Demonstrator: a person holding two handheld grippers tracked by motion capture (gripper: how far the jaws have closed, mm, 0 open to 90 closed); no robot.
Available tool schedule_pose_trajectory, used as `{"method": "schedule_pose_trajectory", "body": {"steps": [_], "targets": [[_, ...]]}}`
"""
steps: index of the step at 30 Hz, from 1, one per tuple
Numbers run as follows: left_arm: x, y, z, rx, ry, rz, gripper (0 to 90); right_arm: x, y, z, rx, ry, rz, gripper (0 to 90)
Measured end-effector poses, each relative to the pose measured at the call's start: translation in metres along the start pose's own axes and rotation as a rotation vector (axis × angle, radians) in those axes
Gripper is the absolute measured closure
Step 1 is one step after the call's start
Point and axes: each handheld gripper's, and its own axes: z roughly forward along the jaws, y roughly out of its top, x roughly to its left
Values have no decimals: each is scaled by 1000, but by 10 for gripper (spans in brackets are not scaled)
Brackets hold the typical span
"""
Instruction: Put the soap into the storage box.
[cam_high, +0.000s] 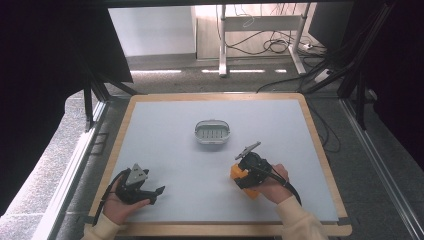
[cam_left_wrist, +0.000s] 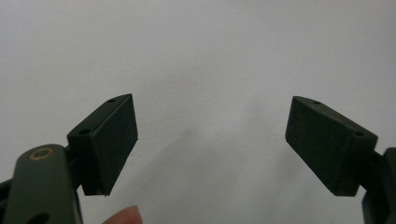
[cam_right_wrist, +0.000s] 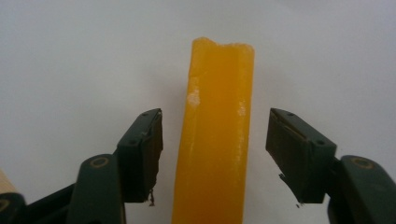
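An orange bar lies on the grey mat at the front right. My right gripper is over it, held in a person's hand. In the right gripper view the orange bar stands lengthwise between the two black jaws of my right gripper, with a gap of mat showing on each side, so the pads do not press on it. A small oval grey dish with a slotted floor sits at the middle of the mat. At the front left, my left gripper rests low with its jaws wide apart and nothing between them.
The grey mat covers a wooden table top whose rim shows all round. Beyond the far edge are a desk frame and loose cables on the floor. A fingertip shows at the bottom of the left gripper view.
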Motion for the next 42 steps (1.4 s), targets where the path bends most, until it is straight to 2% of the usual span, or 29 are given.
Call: {"method": "schedule_pose_trajectory", "body": {"steps": [6,11,17,24,28,33,41,42], "targets": [[0,0,0,-3,-1,-4,169,0,-2,4,41,0,3,469],[1,0,0,-6,0,-5,169,2,-3,14,89,14,-6,589],[0,-1,0,0,-1,2,168,5,-2,14,96,-9,-13,606],[1,-1,-1,-1,-2,1,169,6,-3,10,83,-4,-12,616],[1,-1,-1,-1,-2,1,169,4,-3,2,41,-7,-2,617],[1,-1,-1,-4,-2,-2,169,1,-4,-9,3,8,-13,617],[1,-1,-1,-4,-1,-3,169,1,-6,-14,-23,-3,-40,618],[1,-2,0,-3,-1,-2,169,0,-6,-15,-23,12,-44,618]]}}
